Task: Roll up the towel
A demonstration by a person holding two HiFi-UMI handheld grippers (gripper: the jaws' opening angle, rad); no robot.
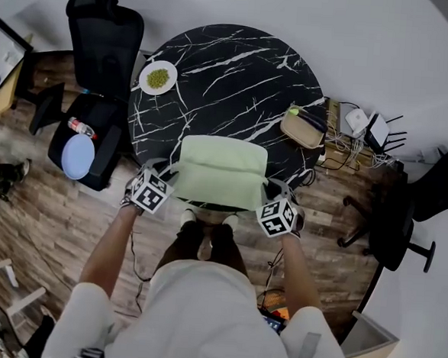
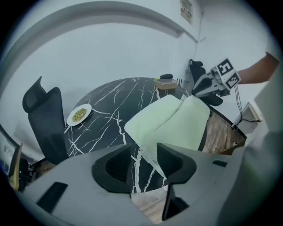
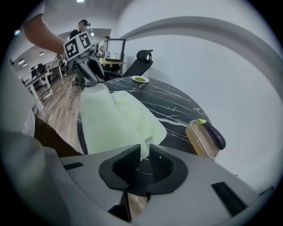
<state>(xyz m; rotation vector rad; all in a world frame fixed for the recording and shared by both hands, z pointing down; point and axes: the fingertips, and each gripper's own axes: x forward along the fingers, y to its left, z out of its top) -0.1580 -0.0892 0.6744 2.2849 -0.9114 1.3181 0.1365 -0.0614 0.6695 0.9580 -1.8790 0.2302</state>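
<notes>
A pale green towel [image 1: 221, 170] lies folded at the near edge of the round black marble table [image 1: 231, 75], its near part hanging over the rim. My left gripper [image 1: 169, 172] is at the towel's left near corner. In the left gripper view, this gripper [image 2: 143, 161] has its jaws wide apart, with the towel [image 2: 172, 121] corner loose in the gap. My right gripper [image 1: 273, 188] is at the right near corner. In the right gripper view, its jaws [image 3: 144, 159] stand slightly apart, and the tagged corner of the towel [image 3: 115, 119] sits between them unpressed.
A white plate of green food [image 1: 157, 78] sits at the table's far left. A tan container with an eggplant on it [image 1: 304, 125] stands at the right edge. A black office chair [image 1: 103, 43] is to the left, and cables and a router [image 1: 362, 123] lie on the floor to the right.
</notes>
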